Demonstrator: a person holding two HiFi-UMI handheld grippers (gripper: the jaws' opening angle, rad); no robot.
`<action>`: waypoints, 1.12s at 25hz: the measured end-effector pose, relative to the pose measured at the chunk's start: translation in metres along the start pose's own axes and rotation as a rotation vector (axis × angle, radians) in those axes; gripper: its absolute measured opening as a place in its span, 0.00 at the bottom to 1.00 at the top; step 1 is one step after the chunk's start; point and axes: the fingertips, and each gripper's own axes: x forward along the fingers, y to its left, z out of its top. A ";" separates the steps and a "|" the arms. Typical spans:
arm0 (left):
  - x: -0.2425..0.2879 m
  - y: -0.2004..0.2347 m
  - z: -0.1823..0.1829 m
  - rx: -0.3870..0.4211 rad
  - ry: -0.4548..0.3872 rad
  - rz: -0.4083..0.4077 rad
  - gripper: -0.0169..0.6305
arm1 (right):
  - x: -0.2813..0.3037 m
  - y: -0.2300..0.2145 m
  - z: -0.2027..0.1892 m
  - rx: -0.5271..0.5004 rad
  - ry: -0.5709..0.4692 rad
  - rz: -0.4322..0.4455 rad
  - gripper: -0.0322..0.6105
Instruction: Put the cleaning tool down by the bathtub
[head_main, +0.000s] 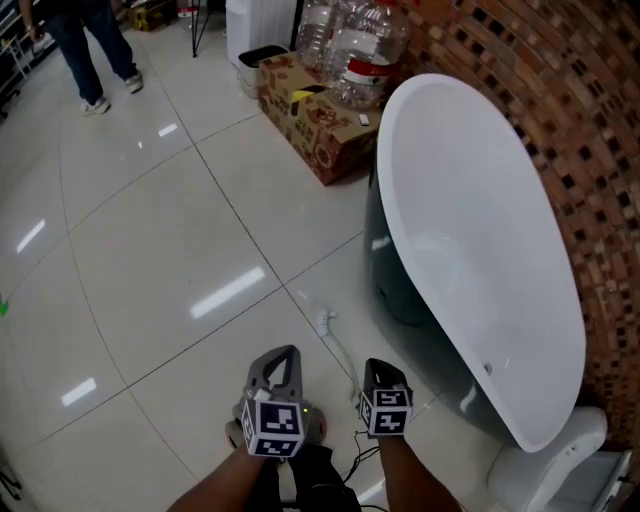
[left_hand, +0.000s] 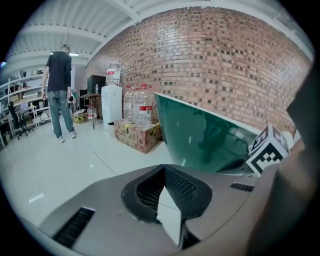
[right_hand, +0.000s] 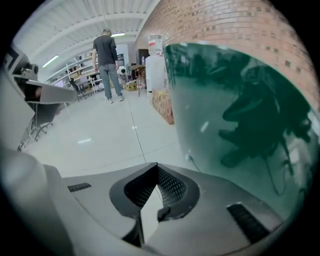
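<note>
The bathtub (head_main: 470, 250), white inside and dark green outside, stands on the right along the brick wall. A thin white tool with a small head (head_main: 324, 320) lies on the floor tiles beside the tub's foot, its slim shaft running back toward me. My left gripper (head_main: 285, 352) hovers just short of it, jaws shut and empty, also seen at the tips (left_hand: 162, 169). My right gripper (head_main: 381, 367) is beside the tub wall, jaws together with nothing between them (right_hand: 156, 165). The tub's green side (right_hand: 235, 115) fills the right gripper view.
A printed cardboard box (head_main: 315, 125) and large water bottles (head_main: 355, 45) stand past the tub's far end. A person (head_main: 95, 50) walks at the far left. A white fixture (head_main: 560, 465) sits at the bottom right. Black cables hang by my forearms.
</note>
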 end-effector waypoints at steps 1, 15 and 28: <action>-0.010 -0.003 0.015 0.008 -0.008 0.002 0.03 | -0.017 0.002 0.010 0.018 -0.020 -0.002 0.07; -0.171 -0.049 0.183 0.075 -0.099 0.018 0.03 | -0.257 0.001 0.135 0.102 -0.227 -0.048 0.07; -0.322 -0.074 0.285 0.102 -0.230 0.002 0.03 | -0.444 0.033 0.186 0.195 -0.420 -0.075 0.07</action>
